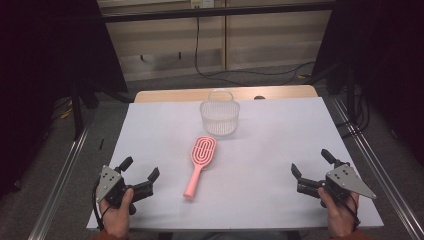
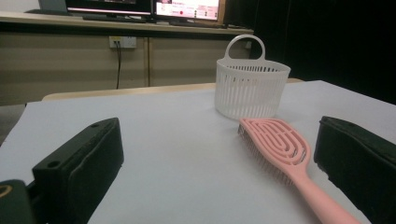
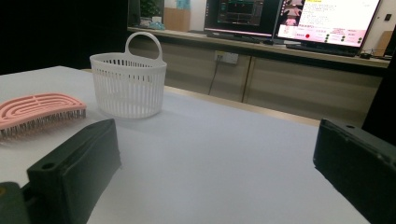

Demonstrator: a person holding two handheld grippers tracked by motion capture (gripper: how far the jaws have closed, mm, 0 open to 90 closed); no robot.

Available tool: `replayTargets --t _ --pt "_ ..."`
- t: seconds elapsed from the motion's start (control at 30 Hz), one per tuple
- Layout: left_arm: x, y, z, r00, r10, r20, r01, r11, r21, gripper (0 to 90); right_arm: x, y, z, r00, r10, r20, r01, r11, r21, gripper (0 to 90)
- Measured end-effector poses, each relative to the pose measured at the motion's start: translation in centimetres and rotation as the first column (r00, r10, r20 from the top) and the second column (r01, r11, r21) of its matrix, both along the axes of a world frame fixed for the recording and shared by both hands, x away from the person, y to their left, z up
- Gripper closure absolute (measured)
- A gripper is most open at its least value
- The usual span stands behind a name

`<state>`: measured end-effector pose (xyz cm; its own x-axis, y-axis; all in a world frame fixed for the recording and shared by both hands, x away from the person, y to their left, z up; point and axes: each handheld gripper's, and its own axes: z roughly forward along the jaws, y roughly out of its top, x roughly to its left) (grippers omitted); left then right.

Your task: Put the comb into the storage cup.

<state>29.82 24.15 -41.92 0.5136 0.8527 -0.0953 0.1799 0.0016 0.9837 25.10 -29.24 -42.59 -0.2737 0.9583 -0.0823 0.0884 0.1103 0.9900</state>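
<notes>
1. Work looks unstarted: pink hairbrush (image 1: 199,165) lies flat mid-table, untouched.
2. White basket (image 1: 219,118) stands empty-looking near the far edge, just beyond the brush.
3. Left gripper (image 1: 141,176) and right gripper (image 1: 311,163) rest at the near corners, jaws wide, holding nothing.

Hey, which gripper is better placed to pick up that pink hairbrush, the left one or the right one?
Probably the left. The left gripper sits open close beside the handle end of the pink hairbrush, while the right gripper, also open, is well across the table.
</notes>
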Motion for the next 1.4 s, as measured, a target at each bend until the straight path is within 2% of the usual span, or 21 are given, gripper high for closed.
replayTargets --t 0.5,0.63,0.7,0.77,0.8,0.93,1.1,1.13,1.17,1.2,1.3,1.4 --pt "0.5 -0.4 0.1 0.9996 -0.018 -0.021 0.018 0.9998 0.005 2.7 0.1 -0.2 -0.3 0.9997 0.02 -0.016 -0.02 1.0 0.013 0.0" --pt "0.7 -0.7 0.2 0.9989 -0.035 -0.031 0.035 0.9993 0.013 3.2 0.1 -0.2 -0.3 0.9995 0.024 -0.02 -0.024 1.0 0.016 0.0" --pt "0.9 -1.0 0.3 0.9968 -0.06 -0.053 0.062 0.9973 0.04 3.2 0.0 -0.2 -0.3 0.9995 0.022 -0.022 -0.022 1.0 0.012 0.0" --pt "1.0 -1.1 0.3 0.9966 -0.061 -0.055 0.063 0.9975 0.032 3.2 0.0 -0.2 -0.2 0.9995 0.022 -0.022 -0.022 1.0 0.011 0.0" --pt "1.1 -1.2 0.3 0.9948 -0.082 -0.06 0.084 0.9961 0.028 3.1 -0.1 -0.1 -0.2 0.9993 0.028 -0.023 -0.027 1.0 0.014 0.0" --pt "1.2 -1.3 0.3 0.9942 -0.09 -0.059 0.092 0.9953 0.031 2.4 0.0 0.0 -0.2 0.9994 0.026 -0.022 -0.026 1.0 0.004 0.0" --pt "1.5 -1.8 0.4 0.9952 -0.091 -0.036 0.092 0.9955 0.024 1.4 -0.1 0.0 -0.2 0.9993 0.033 -0.017 -0.033 0.999 0.005 0.0" --pt "1.6 -2.0 0.4 0.9949 -0.095 -0.036 0.095 0.9954 0.011 1.1 -0.1 0.0 -0.2 0.9992 0.035 -0.021 -0.035 0.999 0.009 0.0" --pt "1.8 -2.2 0.4 0.994 -0.102 -0.039 0.104 0.9942 0.027 1.1 -0.1 0.0 -0.2 0.9992 0.033 -0.02 -0.033 0.999 0.005 0.0" --pt "2.0 -2.4 0.4 0.9921 -0.117 -0.044 0.118 0.9928 0.018 1.1 -0.1 0.0 -0.2 0.9992 0.036 -0.019 -0.036 0.999 0.006 0.0" --pt "2.2 -2.8 0.3 0.9911 -0.124 -0.048 0.126 0.9917 0.027 1.1 -0.1 0.0 -0.2 0.9991 0.039 -0.016 -0.039 0.999 0.005 0.0" --pt "2.4 -3.4 0.4 0.9848 -0.164 -0.057 0.167 0.9853 0.037 2.0 -0.1 0.0 -0.2 0.999 0.041 -0.018 -0.041 0.999 0.005 0.0"
